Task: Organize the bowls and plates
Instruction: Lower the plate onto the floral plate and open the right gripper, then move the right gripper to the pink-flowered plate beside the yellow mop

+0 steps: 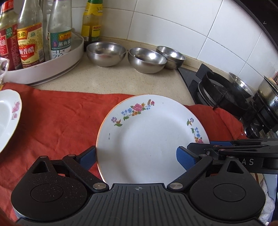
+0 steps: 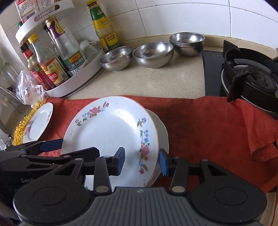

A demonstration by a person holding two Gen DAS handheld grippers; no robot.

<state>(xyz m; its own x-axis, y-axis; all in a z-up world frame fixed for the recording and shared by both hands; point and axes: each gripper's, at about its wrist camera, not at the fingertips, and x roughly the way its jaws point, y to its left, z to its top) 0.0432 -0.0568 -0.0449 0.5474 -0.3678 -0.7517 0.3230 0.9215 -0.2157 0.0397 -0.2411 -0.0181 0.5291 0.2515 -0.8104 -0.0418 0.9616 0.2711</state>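
Right wrist view: we straddle the plate (image 2: 107, 132) with both open grippers (image 2: 141, 160), (image 1: 137, 156); bowls (image 2: 152, 53) unstacked, second plate (image 2: 37, 124) apart.

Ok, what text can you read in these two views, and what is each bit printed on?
"香醋": red-and-yellow label on the vinegar bottle.
"蒸鱼豉油": green label on the clear bottle.
"GenD", cut off: casing of the left claw.
"AS", start hidden: casing of the right claw.
Too small or blurred to read: the yellow-capped bottle label and the packets on the rack's top tier.
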